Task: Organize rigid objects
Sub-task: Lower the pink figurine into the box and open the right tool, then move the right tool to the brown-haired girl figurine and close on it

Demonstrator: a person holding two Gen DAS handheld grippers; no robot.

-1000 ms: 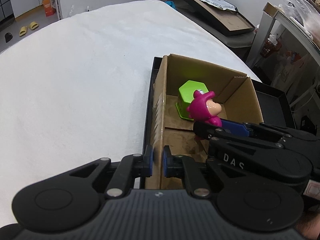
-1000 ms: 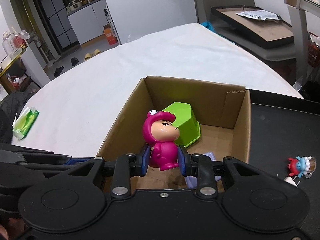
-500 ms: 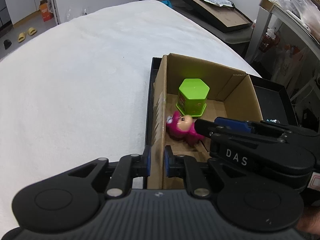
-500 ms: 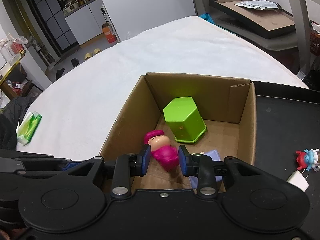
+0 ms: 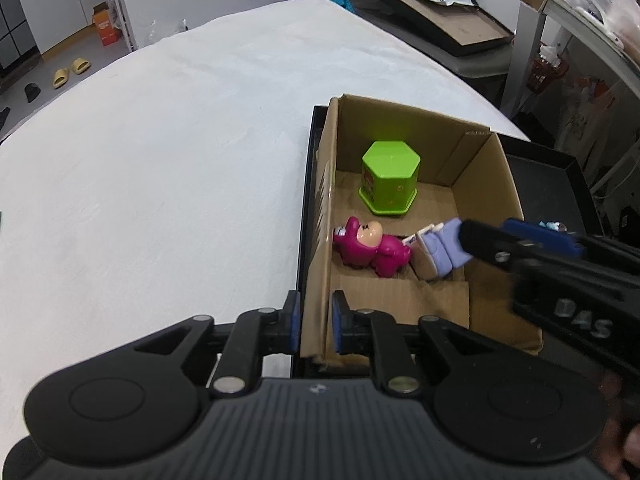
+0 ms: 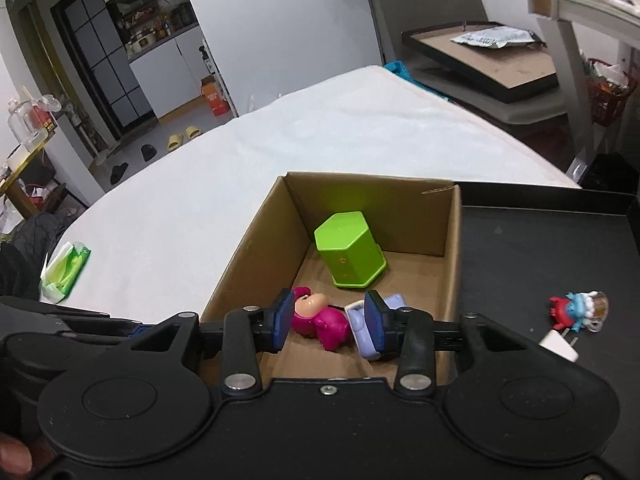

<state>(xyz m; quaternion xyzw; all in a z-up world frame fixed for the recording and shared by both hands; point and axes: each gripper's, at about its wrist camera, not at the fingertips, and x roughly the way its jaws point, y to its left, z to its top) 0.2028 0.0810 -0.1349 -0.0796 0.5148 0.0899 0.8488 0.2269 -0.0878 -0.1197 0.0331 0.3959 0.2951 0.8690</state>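
Note:
A cardboard box [image 5: 492, 160] [image 6: 256, 256] sits in a black tray. In it lie a magenta toy figure [image 5: 370, 246] [image 6: 316, 318] on its side, a lilac toy [image 5: 438, 250] [image 6: 360, 326] beside it, and an upright green hexagonal container [image 5: 390, 178] [image 6: 348, 248]. My left gripper [image 5: 314, 322] is shut on the box's left wall near its front corner. My right gripper [image 6: 328, 320] is open and empty above the box's near end, over the magenta figure; it also shows at the right of the left wrist view [image 5: 516, 240].
The black tray [image 6: 540, 248] extends right of the box and holds a small red-and-blue figure [image 6: 576, 310] and a white plug [image 6: 558, 344]. A green tissue pack [image 6: 64, 266] lies on the white table [image 5: 160, 168]. Framed boards and a shelf stand beyond the table.
My right gripper opened and let go of the magenta figure, which dropped and now lies on its side in the box. The right gripper has lifted back. The left gripper stays on the wall.

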